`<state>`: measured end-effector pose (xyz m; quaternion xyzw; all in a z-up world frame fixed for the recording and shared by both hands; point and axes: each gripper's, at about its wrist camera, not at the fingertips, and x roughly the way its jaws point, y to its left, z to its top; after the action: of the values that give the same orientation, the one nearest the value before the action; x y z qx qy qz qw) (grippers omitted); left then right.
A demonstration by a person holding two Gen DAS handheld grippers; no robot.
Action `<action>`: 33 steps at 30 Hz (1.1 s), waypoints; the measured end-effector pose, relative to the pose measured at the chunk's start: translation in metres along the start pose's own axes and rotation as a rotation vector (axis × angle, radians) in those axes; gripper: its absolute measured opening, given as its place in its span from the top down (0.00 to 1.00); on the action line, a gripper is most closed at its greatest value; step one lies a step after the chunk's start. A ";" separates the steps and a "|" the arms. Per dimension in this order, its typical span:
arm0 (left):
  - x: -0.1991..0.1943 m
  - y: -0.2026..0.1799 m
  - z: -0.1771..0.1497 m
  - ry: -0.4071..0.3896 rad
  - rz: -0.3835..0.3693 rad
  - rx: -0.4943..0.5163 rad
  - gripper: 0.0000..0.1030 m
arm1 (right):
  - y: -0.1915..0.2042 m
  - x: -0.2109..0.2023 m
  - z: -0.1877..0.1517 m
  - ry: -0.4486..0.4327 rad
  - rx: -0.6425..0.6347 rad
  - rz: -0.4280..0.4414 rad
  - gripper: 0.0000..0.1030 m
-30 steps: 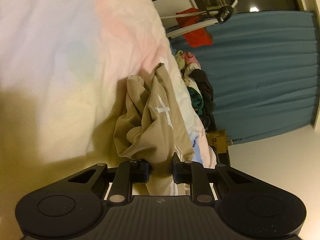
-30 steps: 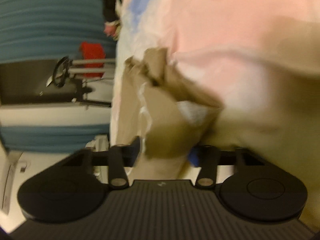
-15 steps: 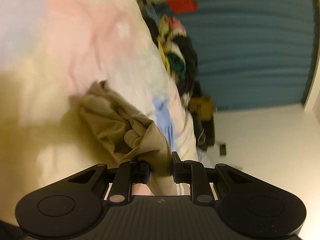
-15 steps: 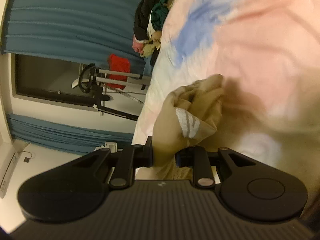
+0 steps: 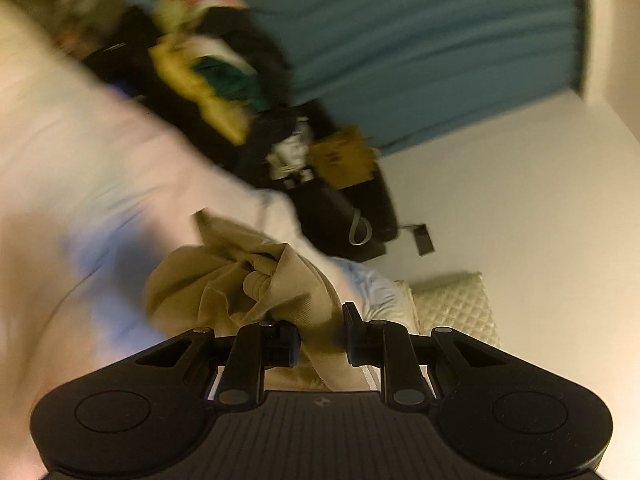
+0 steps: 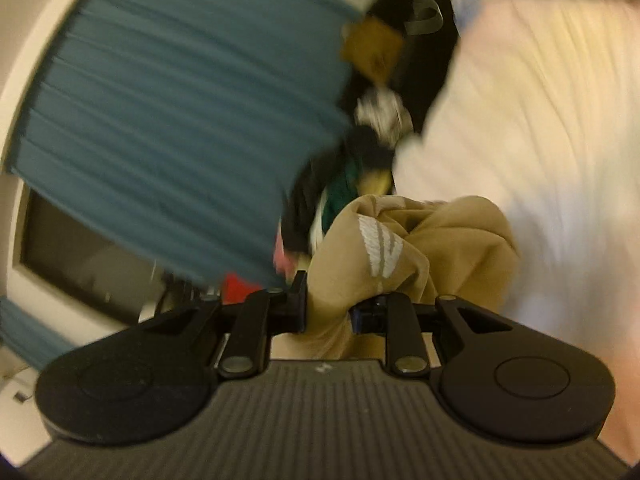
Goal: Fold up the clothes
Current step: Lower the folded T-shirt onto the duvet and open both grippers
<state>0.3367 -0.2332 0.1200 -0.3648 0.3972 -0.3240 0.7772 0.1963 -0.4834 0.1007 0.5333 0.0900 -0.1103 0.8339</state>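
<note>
No readable writing; white stripes (image 6: 380, 250) are being shown on the tan garment (image 5: 256, 280), which is being clamped by both left tongs (image 5: 320, 338) and right tongs (image 6: 329, 306), clothes pile (image 5: 212, 76) upper left.

left tool (image 5: 319, 336) | matte black, ribbed housing, silver pivot screws, possibly blue pads

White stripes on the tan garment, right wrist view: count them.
3, printed side by side as slanted bars on the tan garment, just above the right gripper clamping it. Folds may hide further markings.
</note>
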 end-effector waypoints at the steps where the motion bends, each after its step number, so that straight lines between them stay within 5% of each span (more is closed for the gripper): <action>1: 0.015 -0.002 0.002 -0.008 0.004 0.026 0.78 | -0.002 0.009 0.007 -0.024 -0.017 0.000 0.77; 7: 0.082 0.050 -0.037 0.042 0.076 0.127 0.78 | -0.074 0.057 0.007 -0.003 -0.059 -0.088 0.77; 11: 0.094 0.126 -0.093 0.163 0.149 0.120 0.79 | -0.147 0.070 -0.023 0.125 0.001 -0.208 0.77; 16: 0.087 0.167 -0.133 0.186 0.205 0.199 0.76 | -0.200 0.051 -0.062 0.199 0.017 -0.261 0.77; 25: 0.037 0.102 -0.149 0.183 0.298 0.460 0.56 | -0.172 0.010 -0.065 0.293 -0.017 -0.354 0.75; 30: -0.004 0.041 -0.161 0.131 0.285 0.544 0.45 | -0.124 -0.036 -0.059 0.310 -0.133 -0.311 0.75; 33: -0.036 0.005 -0.170 0.090 0.284 0.613 0.22 | -0.090 -0.058 -0.056 0.326 -0.243 -0.283 0.62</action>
<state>0.1752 -0.2545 0.0589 -0.0403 0.3621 -0.3326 0.8699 0.1134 -0.4644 0.0145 0.4220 0.3096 -0.1270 0.8426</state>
